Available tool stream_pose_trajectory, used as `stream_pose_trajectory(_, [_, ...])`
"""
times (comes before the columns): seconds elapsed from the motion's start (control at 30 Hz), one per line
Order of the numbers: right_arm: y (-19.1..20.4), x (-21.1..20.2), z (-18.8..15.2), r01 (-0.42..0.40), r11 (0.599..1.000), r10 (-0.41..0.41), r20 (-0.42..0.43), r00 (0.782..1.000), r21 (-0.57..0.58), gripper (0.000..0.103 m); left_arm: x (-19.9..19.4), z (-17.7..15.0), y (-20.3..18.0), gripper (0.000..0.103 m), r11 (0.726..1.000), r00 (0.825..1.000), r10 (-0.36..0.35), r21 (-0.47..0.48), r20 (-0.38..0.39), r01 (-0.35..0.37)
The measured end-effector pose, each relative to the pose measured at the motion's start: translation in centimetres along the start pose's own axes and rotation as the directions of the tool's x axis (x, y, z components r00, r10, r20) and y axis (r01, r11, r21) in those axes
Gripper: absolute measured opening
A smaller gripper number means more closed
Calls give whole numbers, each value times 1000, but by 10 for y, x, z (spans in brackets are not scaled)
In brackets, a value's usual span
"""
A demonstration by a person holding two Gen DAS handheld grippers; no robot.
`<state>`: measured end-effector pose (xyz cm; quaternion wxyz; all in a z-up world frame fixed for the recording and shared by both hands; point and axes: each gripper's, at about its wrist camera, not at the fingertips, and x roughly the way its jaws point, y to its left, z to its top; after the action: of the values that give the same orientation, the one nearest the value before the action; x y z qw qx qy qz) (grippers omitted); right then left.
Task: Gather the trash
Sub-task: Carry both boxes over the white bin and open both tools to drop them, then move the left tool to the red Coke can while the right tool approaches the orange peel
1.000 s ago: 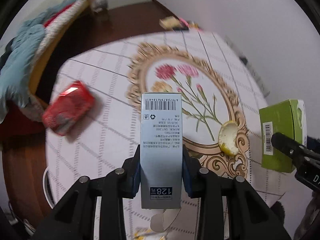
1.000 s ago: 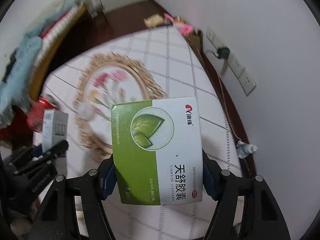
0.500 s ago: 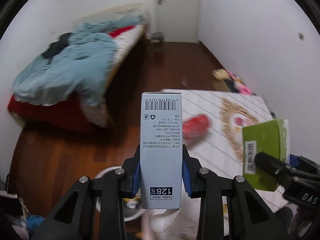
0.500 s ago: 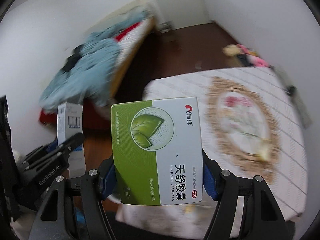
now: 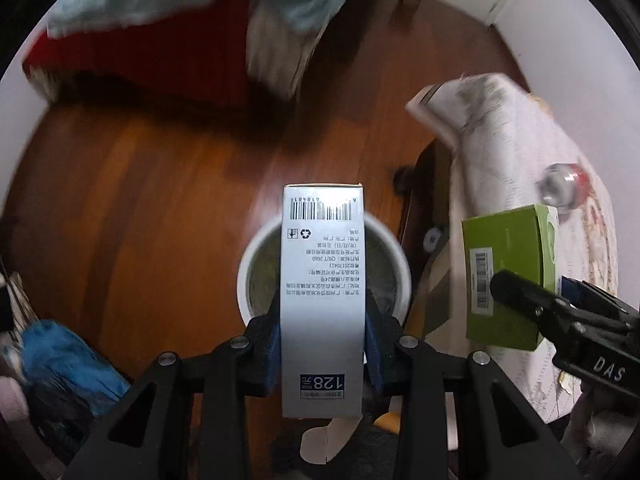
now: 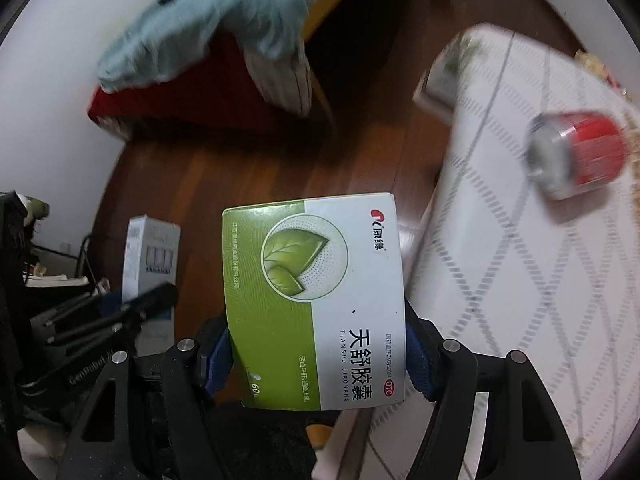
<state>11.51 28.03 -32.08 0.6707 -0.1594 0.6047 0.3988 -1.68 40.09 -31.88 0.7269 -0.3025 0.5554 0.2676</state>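
Grey box (image 5: 323,300) is clamped upright between the blue pads of the left tongs (image 5: 323,344), barcode end away from the camera. The tongs are pointed steeply down at the floor (image 5: 140,208). Directly under the box a white bin (image 5: 394,264) with a dark liner is seen; its rim shows on both sides of the box.

Green box (image 6: 316,300) is gripped at its side edges by the right tongs (image 6: 318,354), jaws set wide around it, leaf face toward the camera. These tongs are also angled steeply down, held over the wooden floor just off the desk (image 6: 520,280) edge. In the left view the green box (image 5: 508,276) is held just right of the bin, in front of the desk cloth.

Red can (image 6: 576,156) is left lying on its side on the desk, blurred. A bed (image 5: 192,32) with a pale blue cover is seen across the floor, also blurred.
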Motion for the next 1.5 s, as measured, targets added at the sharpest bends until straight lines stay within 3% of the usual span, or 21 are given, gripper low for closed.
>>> stream_pose_trajectory(0.07, [2, 29, 7, 13, 1000, -13, -51, 999, 2, 72, 21, 5, 11, 32, 1000, 999, 5, -24, -46, -6])
stream_pose_trajectory(0.13, [6, 52, 15, 26, 1000, -26, -92, 995, -7, 72, 29, 9, 19, 46, 999, 998, 3, -46, -65, -6])
stream_pose_trajectory(0.17, [8, 61, 18, 28, 1000, -29, -109, 994, -13, 72, 35, 11, 25, 67, 998, 997, -6, -68, -71, 2])
stream_pose_trajectory(0.2, [11, 71, 21, 30, 999, -33, -129, 991, -18, 73, 37, 15, 29, 81, 996, 997, -18, -84, -72, 12])
stream_pose_trajectory(0.33, [17, 102, 34, 30, 999, -35, -200, 979, -28, 77, 43, 17, 47, 84, 991, 998, -2, -132, -70, -7])
stream_pose_trajectory(0.4, [19, 114, 36, 24, 999, -32, -234, 972, -35, 80, 42, 12, 59, 99, 988, 997, 22, -154, -69, -32])
stream_pose_trajectory(0.43, [22, 119, 39, 29, 998, -40, -251, 967, -47, 91, 38, 11, 63, 99, 986, 997, 34, -158, -66, -44])
stream_pose_trajectory(0.5, [24, 124, 38, 31, 997, -47, -259, 965, -66, 103, 36, 5, 67, 99, 982, 996, 79, -168, -49, -86])
stream_pose_trajectory(0.63, [29, 125, 32, 39, 993, -69, -272, 960, -112, 103, 29, -7, 71, 99, 974, 991, 135, -181, -15, -135])
stream_pose_trajectory(0.9, [39, 99, 18, 149, 970, -194, -242, 951, -192, 103, 9, -22, 61, 99, 969, 984, 178, -173, -5, -176])
stream_pose_trajectory(1.2, [43, 56, 1, 149, 971, -183, -177, 967, -190, 103, -29, -39, 49, 99, 964, 977, 209, -181, 49, -197])
stream_pose_trajectory(1.5, [44, -20, -13, 105, 980, -115, -54, 992, -171, 103, -86, -49, 26, 99, 965, 959, 231, -164, 162, -204])
